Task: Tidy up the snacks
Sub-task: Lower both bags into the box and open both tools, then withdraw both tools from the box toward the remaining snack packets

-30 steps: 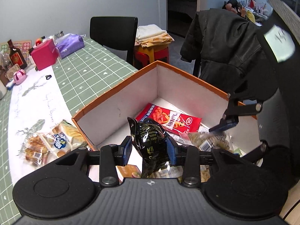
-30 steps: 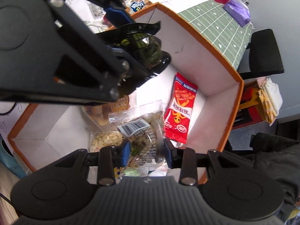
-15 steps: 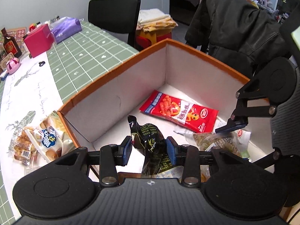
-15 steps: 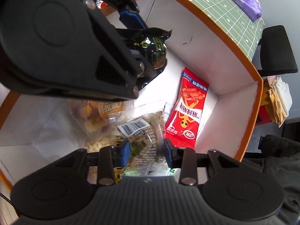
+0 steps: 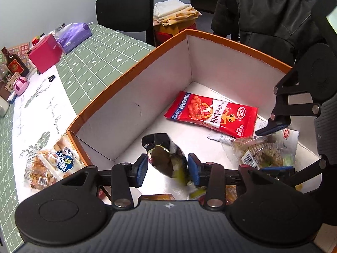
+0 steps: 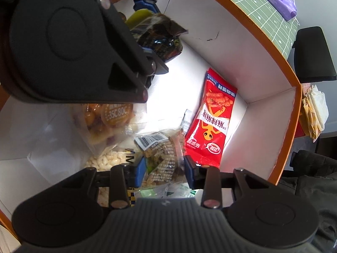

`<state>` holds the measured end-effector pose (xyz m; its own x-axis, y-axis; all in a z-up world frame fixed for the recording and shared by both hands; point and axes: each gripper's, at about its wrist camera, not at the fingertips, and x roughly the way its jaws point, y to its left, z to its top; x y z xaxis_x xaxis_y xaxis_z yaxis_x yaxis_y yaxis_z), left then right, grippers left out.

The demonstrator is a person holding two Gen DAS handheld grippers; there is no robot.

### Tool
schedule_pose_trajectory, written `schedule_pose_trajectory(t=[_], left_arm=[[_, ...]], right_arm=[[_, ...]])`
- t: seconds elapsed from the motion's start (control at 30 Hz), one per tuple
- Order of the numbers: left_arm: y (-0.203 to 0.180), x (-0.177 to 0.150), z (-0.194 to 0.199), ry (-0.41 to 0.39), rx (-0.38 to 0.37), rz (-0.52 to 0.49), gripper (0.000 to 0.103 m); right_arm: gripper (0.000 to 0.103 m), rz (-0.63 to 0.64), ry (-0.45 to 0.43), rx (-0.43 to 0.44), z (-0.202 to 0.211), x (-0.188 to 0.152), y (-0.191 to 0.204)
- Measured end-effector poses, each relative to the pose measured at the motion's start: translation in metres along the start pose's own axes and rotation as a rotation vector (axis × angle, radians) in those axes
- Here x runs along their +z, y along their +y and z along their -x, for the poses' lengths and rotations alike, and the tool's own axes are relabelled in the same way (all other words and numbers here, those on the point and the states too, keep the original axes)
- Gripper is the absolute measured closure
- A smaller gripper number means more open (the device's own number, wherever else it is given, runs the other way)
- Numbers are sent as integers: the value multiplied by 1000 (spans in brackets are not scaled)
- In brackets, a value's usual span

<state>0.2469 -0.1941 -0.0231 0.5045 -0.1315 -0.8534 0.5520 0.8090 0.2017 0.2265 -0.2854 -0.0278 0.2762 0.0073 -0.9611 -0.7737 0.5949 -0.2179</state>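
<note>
The left gripper (image 5: 167,166) has a matte black plastic body with a ribbed grey-black front panel bearing a small white cross-shaped mark. Two round, flat black housings flank it, each with a recessed disc. Black linkage arms end in silver screw heads, and the fingers (image 5: 141,167) carry blue pads. The right gripper (image 6: 164,169) is built the same: ribbed panel, twin round housings, silver screws, blue pads (image 6: 140,170). Seen side-on, its linkage shows small silver pivot pins.
</note>
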Motion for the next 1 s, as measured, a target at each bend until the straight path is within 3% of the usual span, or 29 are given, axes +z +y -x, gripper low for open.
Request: schedule_pose_trajectory(t=[0.17, 0.23, 0.43, 1.0], left_arm=[[-3, 0, 6, -23, 5, -13, 33], [-4, 1, 11, -34, -3, -16, 32], [-9, 0, 32, -70, -12, -18, 31], [9, -27, 95, -161, 15, 56, 31]], right_arm=[[43, -12, -11, -4, 3, -2, 1], [36, -18, -10, -15, 4, -2, 1], [28, -44, -20, -45, 13, -5, 1], [27, -121, -154, -159, 59, -4, 19]])
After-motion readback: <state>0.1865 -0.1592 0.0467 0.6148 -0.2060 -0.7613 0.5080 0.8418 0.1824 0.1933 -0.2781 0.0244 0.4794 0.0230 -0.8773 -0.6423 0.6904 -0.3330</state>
